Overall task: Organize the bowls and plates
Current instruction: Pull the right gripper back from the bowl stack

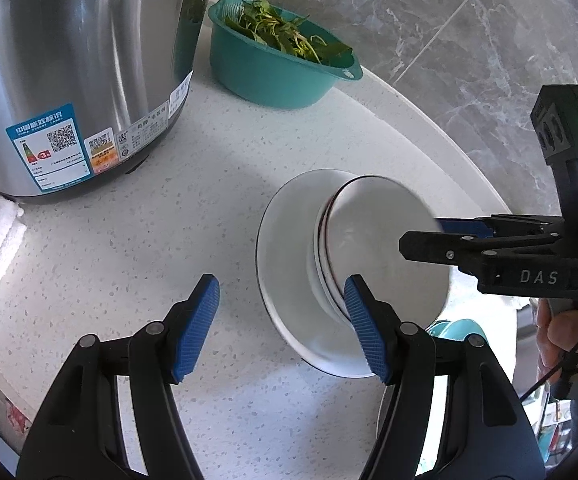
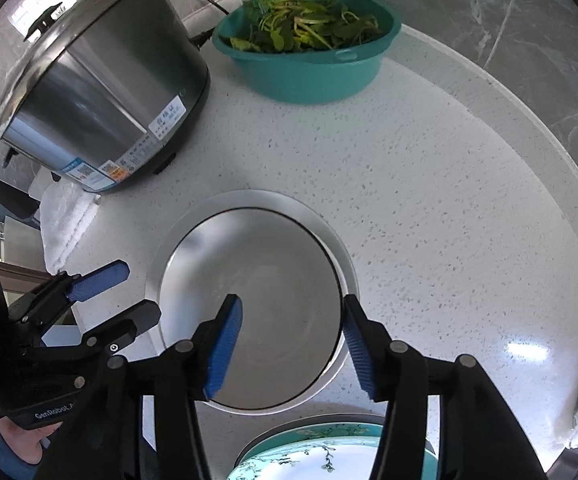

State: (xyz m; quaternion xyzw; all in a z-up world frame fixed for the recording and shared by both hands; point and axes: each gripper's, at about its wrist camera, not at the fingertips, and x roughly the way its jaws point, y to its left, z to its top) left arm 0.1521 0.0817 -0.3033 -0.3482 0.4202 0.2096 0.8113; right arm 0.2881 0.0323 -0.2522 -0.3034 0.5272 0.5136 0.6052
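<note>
The right gripper [image 2: 293, 344] hangs over the stacked white bowls [image 2: 249, 300], jaws apart, one pad inside the top bowl and one at its rim, neither pressing. The left gripper [image 1: 281, 328] is released too, nothing between its pads, its right pad just beside the stack. The bowls sit on a white plate [image 1: 285, 248] on the speckled counter [image 1: 169, 220]. Beyond stand a steel cooker [image 1: 81, 72] and a teal basin [image 1: 273, 76] of greens. A teal patterned plate [image 2: 309, 456] lies at the near edge.
</note>
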